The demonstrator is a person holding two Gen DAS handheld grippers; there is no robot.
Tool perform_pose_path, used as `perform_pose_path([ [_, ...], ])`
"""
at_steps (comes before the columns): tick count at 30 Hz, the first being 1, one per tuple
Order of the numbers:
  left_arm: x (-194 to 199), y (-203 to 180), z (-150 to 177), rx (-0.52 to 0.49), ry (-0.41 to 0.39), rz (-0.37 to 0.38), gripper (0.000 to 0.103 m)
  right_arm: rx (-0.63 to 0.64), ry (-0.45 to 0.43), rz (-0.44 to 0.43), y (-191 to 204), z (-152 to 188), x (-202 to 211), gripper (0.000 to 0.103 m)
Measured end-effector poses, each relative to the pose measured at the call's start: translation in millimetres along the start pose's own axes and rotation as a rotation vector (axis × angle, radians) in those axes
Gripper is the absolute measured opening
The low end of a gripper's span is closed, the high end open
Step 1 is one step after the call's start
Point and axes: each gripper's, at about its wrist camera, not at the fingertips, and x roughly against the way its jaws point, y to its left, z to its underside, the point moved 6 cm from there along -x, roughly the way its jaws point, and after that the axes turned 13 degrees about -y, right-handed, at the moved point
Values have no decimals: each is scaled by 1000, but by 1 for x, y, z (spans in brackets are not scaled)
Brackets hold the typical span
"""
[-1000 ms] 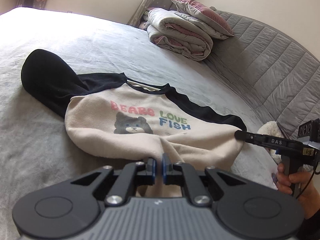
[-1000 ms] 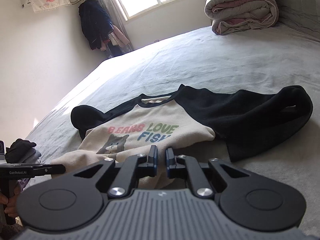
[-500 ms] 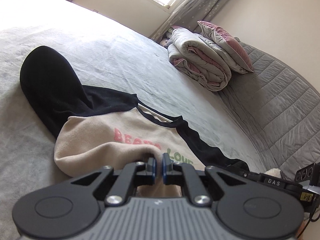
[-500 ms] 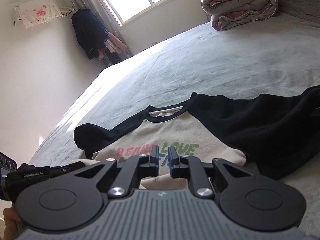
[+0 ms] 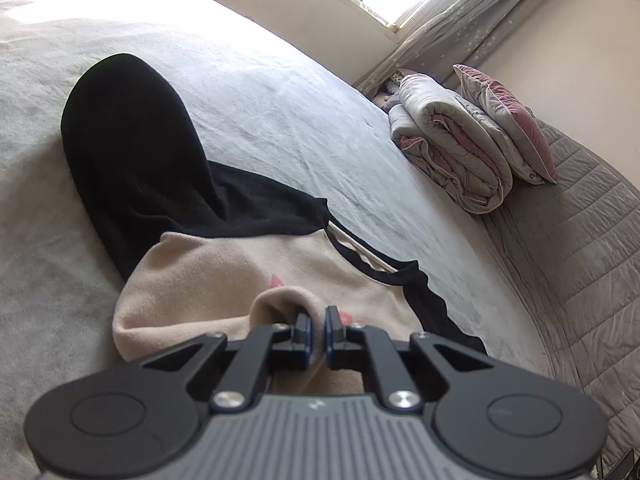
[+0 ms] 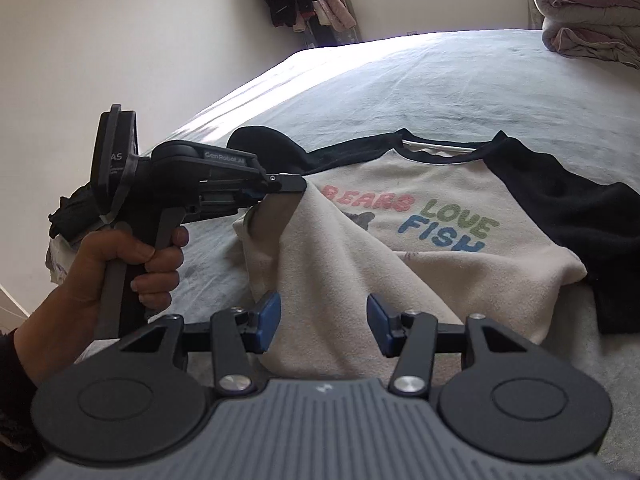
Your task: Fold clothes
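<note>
On the bed (image 6: 460,80) lies the sweatshirt (image 6: 440,216), its near hem being folded up over the chest. Left gripper (image 5: 316,330) fingers are clamped on the hem; right gripper (image 6: 323,322) fingers are opening, cloth between them untouched. Next: lay the hem down, release.

The sweatshirt (image 6: 460,240) is cream on the body, with black sleeves and a black neck band. Its print reads BEARS in pink, LOVE in green and FISH in blue, above a partly covered dark grey bear. The bed (image 5: 300,120) has a plain light grey sheet. The folded duvet (image 5: 448,148) is pale grey with dusty pink inside, and the pillow (image 5: 508,120) on it is pink and grey. The headboard (image 5: 580,248) is grey and quilted. The curtain (image 5: 460,32) is grey with small white stars. Each hand-held gripper (image 6: 322,322) is black and dark grey with blue pads (image 6: 267,316).
</note>
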Motion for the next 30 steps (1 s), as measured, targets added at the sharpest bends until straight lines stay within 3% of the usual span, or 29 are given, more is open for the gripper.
perform_pose_path([
  [3, 1, 0, 0, 7, 6, 8, 7, 66, 22, -71, 24, 8, -8, 52],
  [7, 1, 2, 0, 24, 20, 18, 7, 127, 60, -86, 42, 20, -28, 52],
  [17, 6, 8, -1, 50, 55, 32, 9, 341, 138, 60, 40, 50, -76, 52],
  [19, 7, 8, -2, 47, 60, 34, 13, 381, 125, 74, 40, 52, -79, 48],
  [20, 8, 9, -3, 46, 60, 34, 17, 385, 121, 88, 38, 50, -80, 37],
  [21, 10, 10, -4, 48, 59, 34, 21, 388, 116, 104, 37, 49, -80, 20],
  [23, 13, 13, -7, 59, 56, 38, 23, 353, 95, 135, 27, 40, -77, 10],
  [27, 21, 21, -14, 88, 42, 42, 35, 207, 28, 169, -3, 15, -60, 8],
  [30, 24, 24, -16, 105, 46, 51, 36, 85, -33, 206, -30, -4, -41, 8],
])
